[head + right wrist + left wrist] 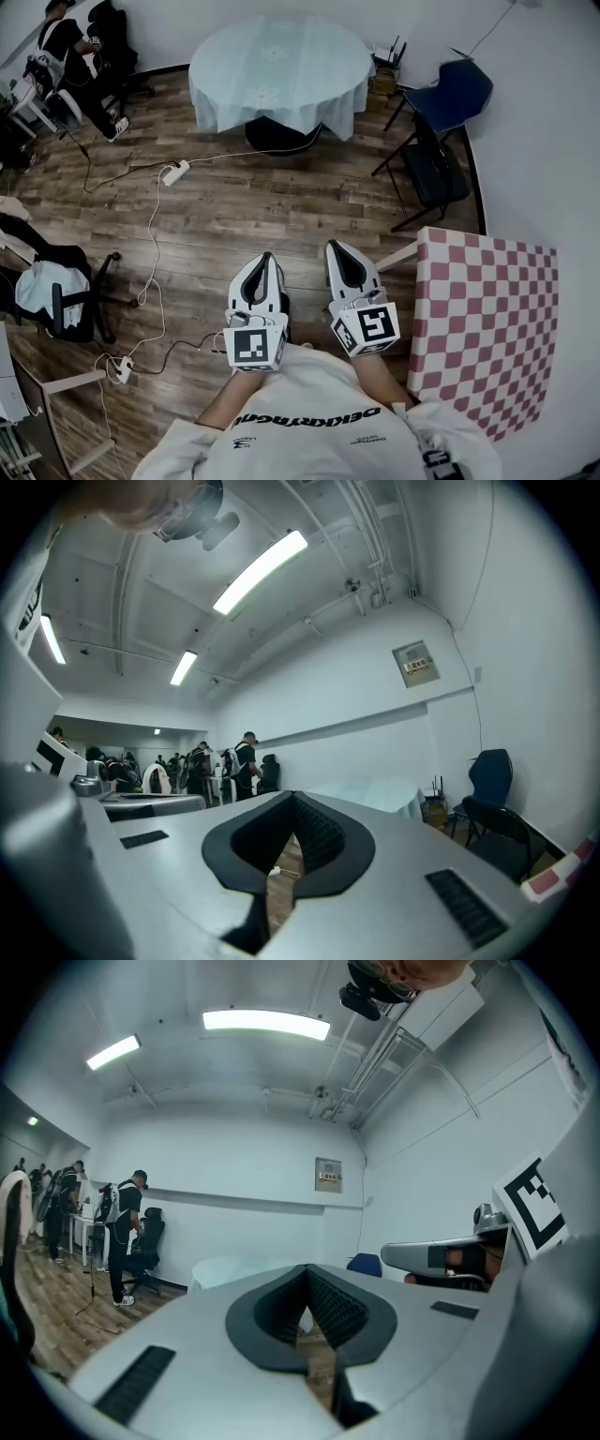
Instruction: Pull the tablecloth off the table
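Note:
A round table under a pale blue tablecloth (277, 70) stands across the wooden floor at the top of the head view. It shows small and far in the left gripper view, tablecloth (230, 1269), and in the right gripper view, tablecloth (380, 794). My left gripper (266, 257) and right gripper (336, 246) are held side by side near my body. Both point level toward that table and are far from it. Both are shut with nothing between the jaws. From its own camera the left gripper (307, 1271) has its jaws together, as does the right gripper (292, 799).
A red-and-white checkered table (487, 328) is close on my right. A blue chair (459, 94) and a black folding chair (436, 173) stand right of the round table. A power strip (175, 172) with cables lies on the floor. An office chair (56, 295) and a person (70, 47) are at left.

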`<control>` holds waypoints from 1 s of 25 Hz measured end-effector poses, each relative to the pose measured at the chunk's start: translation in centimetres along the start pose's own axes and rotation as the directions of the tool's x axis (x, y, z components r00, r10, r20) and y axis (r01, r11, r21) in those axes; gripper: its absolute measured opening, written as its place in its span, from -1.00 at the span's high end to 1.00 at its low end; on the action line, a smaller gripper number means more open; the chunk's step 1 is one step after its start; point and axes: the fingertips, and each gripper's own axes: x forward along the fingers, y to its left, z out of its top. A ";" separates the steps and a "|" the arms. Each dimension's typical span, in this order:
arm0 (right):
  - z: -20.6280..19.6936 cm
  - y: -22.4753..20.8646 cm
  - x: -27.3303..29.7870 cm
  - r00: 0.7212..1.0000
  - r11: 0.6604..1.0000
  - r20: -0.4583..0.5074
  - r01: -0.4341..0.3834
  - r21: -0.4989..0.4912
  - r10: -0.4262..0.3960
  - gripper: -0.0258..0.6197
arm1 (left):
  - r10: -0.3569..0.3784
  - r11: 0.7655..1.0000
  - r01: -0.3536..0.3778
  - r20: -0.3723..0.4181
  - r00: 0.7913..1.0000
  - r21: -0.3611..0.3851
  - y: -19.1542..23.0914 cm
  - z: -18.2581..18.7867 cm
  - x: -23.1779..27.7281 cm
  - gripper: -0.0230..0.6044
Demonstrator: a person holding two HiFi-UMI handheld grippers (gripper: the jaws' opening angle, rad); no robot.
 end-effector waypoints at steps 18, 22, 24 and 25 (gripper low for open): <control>6.1 -9.8 30.8 0.996 0.996 -0.008 0.089 -0.027 -0.090 0.81 | -0.109 0.994 0.109 -0.003 0.994 -0.006 16.4 3.4 29.6 0.89; 5.2 -11.2 34.1 0.993 0.994 -0.047 0.107 -0.029 -0.108 0.81 | -0.089 0.996 0.087 -0.070 0.994 -0.033 18.4 2.2 32.6 0.89; 4.8 -12.0 35.8 0.993 0.994 -0.054 0.107 -0.027 -0.109 0.81 | -0.091 0.996 0.090 -0.066 0.994 -0.017 19.0 1.7 34.1 0.89; 4.6 -12.4 36.7 0.993 0.994 -0.057 0.104 -0.028 -0.106 0.81 | -0.096 0.995 0.096 -0.063 0.993 -0.008 19.3 1.4 34.9 0.89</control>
